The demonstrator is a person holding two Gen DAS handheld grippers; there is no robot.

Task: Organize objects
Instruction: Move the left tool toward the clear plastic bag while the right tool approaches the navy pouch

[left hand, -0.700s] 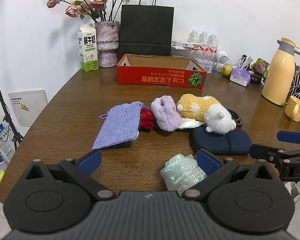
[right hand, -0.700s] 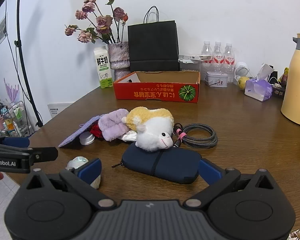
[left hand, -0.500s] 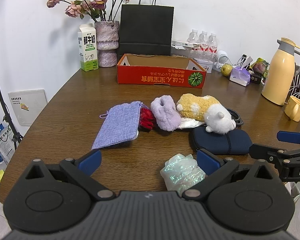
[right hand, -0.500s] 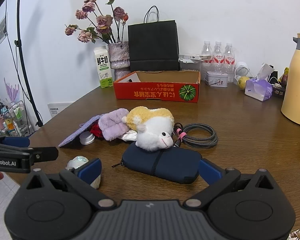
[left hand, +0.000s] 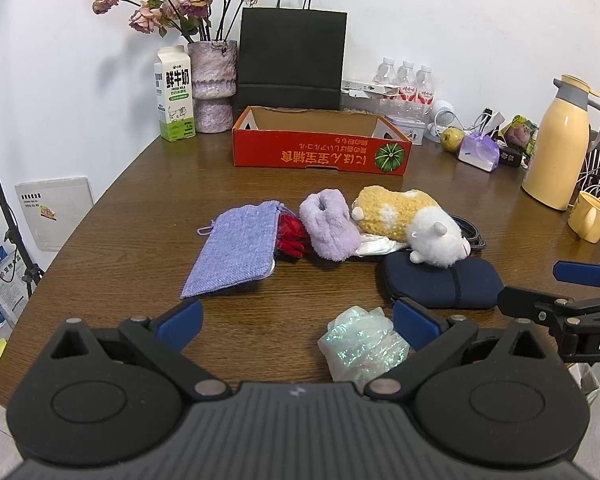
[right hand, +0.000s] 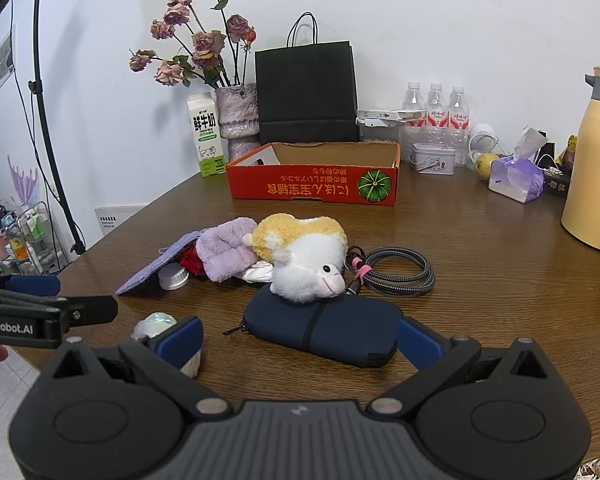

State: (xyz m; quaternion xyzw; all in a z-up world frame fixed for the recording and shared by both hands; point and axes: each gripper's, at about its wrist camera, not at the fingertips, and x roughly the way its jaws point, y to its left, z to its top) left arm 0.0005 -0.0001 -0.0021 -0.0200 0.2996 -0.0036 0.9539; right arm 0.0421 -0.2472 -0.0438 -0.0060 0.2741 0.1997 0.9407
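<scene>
Hovering unchanged since a moment ago, both the left hand-held gripper (left hand: 298, 316) and right hand-held gripper (right hand: 300, 338) gape empty; nothing is sorted. The plush toy (left hand: 412, 222) lies toward twelve o'clock, apparently touching the pouch (right hand: 324, 330).

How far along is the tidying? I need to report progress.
Nothing looks done: what shows of the red cardboard box is bare. Both the left gripper and right gripper are open, holding nothing. The plush hamster, navy pouch, purple sock and knit bag lie on the table.
</scene>
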